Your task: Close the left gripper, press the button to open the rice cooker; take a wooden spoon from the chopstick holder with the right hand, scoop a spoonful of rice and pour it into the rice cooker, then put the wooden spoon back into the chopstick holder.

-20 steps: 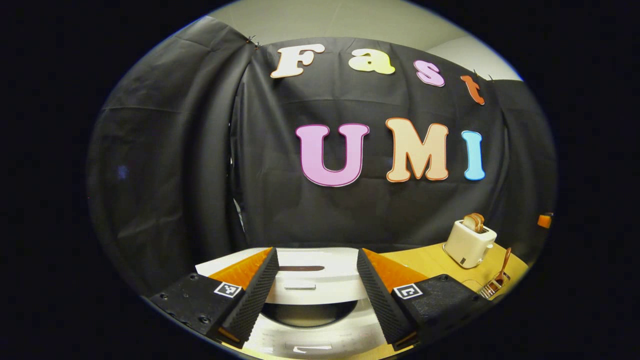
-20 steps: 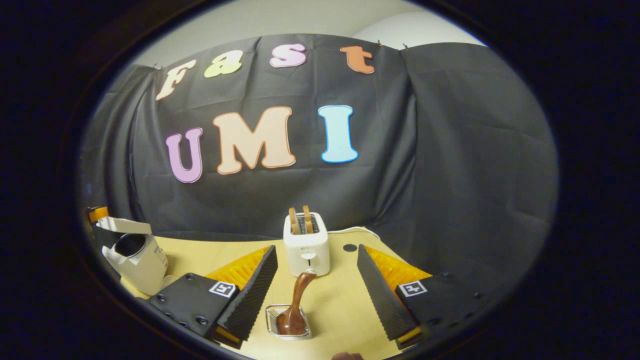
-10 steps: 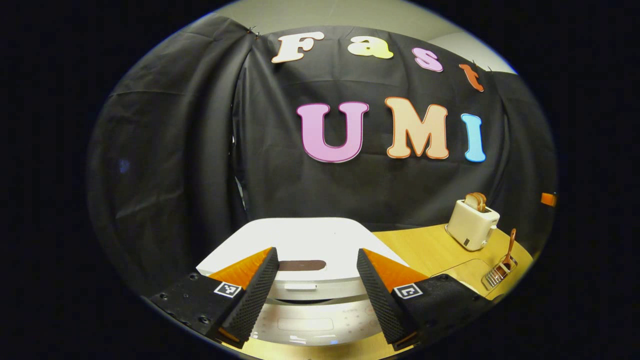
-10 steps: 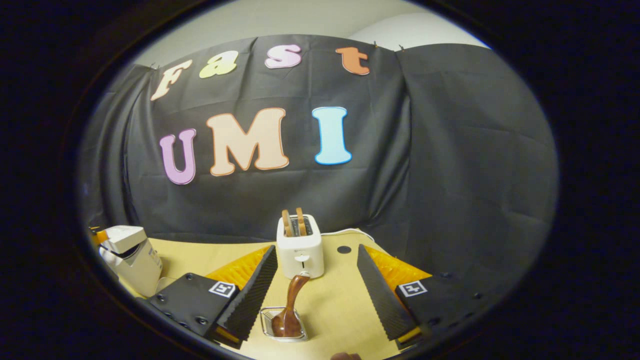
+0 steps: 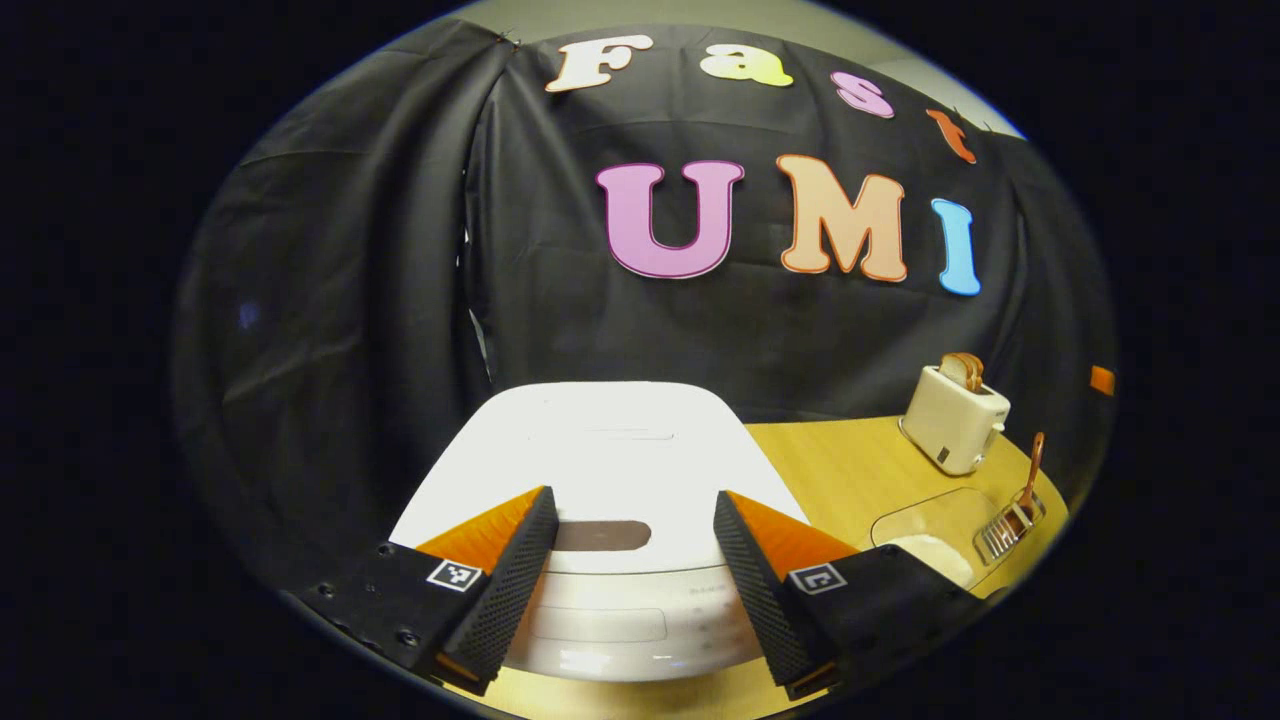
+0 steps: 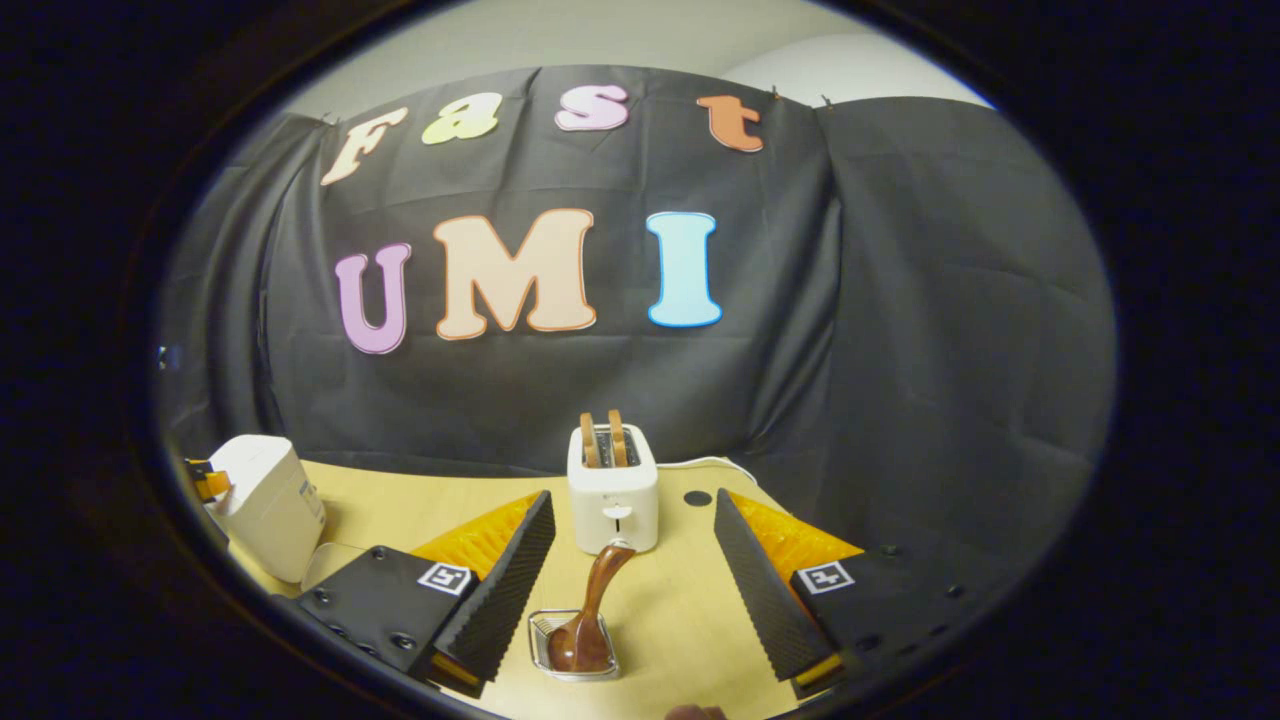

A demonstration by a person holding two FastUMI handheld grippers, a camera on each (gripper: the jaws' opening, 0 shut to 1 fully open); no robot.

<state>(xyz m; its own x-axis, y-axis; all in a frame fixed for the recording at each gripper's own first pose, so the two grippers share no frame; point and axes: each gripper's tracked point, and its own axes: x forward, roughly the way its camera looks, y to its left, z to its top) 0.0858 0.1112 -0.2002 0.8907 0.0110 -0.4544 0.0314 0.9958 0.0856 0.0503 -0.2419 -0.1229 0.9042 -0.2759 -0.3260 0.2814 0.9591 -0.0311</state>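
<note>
Your rice cooker (image 5: 610, 500) lid is down now: open with the pot showing a second ago, nearly shut half a second ago, flat and closed now. In the right gripper view the rice cooker (image 6: 265, 505) reads shut too. Your left gripper (image 5: 630, 590) looks down on the lid from higher, jaws apart as before.

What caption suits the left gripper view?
Open hand-held gripper above closed rice cooker; toaster behind.

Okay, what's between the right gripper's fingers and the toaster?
In the right gripper view, the wooden spoon stands in the chopstick holder on the table, before the toaster.
</note>
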